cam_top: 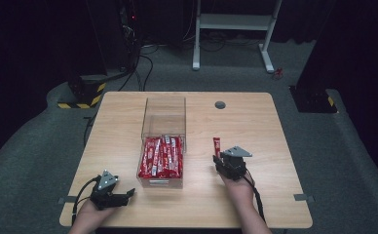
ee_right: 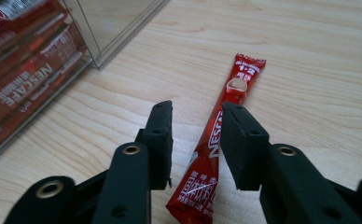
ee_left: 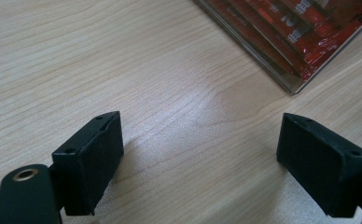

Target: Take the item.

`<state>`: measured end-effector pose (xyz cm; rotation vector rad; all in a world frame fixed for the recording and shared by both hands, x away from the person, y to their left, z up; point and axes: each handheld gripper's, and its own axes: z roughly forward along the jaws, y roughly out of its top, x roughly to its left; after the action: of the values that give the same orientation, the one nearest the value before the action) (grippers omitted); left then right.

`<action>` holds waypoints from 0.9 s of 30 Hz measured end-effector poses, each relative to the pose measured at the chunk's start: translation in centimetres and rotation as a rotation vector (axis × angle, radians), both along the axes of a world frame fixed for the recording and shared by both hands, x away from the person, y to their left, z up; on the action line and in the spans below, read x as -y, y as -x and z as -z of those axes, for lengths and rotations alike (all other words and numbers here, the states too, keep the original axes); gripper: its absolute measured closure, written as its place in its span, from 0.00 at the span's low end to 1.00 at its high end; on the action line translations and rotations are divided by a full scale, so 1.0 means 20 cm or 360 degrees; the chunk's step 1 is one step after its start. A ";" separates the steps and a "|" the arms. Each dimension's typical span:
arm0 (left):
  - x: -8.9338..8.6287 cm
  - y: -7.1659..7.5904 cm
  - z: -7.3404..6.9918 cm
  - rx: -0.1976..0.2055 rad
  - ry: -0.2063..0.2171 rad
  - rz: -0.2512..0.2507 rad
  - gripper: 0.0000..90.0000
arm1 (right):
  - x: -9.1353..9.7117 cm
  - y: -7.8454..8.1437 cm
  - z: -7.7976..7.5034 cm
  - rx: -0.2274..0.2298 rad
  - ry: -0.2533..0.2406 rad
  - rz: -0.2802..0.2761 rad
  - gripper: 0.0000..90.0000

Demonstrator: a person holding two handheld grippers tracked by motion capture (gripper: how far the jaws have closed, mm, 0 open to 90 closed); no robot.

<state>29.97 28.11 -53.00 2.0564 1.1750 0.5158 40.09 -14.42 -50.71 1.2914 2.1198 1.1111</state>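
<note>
Right gripper view has 1 red coffee stick (ee_right: pixel 216 154) lying flat on the table (ee_right: pixel 319 70), between the right gripper's (ee_right: pixel 195 140) partly parted jaws with a gap on each side, so it looks let go, not gripped. It lies just right of the clear box (cam_top: pixel 162 122) of sticks. Left gripper (ee_left: pixel 198 149) rests low, jaws wide and empty, pointing toward the box corner.

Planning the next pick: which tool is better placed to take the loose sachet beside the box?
Right. The right tool straddles the loose sachet, jaws apart. The left tool sits over bare table.
</note>
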 end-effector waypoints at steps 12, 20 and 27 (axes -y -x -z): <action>0.00 0.00 0.00 0.0000 0.0001 0.0000 0.17 | 0.02 0.06 -0.08 0.0081 -0.0045 -0.0018 0.59; 0.00 0.00 0.00 0.0000 0.0001 0.0000 0.17 | 0.06 0.10 -0.11 0.0111 -0.0046 -0.0028 0.48; 0.00 0.00 0.00 -0.0001 0.0001 0.0002 0.17 | 0.13 0.14 -0.10 0.0105 -0.0039 -0.0006 0.43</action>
<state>29.98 28.13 -52.99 2.0567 1.1743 0.5144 37.31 -17.02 -48.72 1.2454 2.0677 1.1683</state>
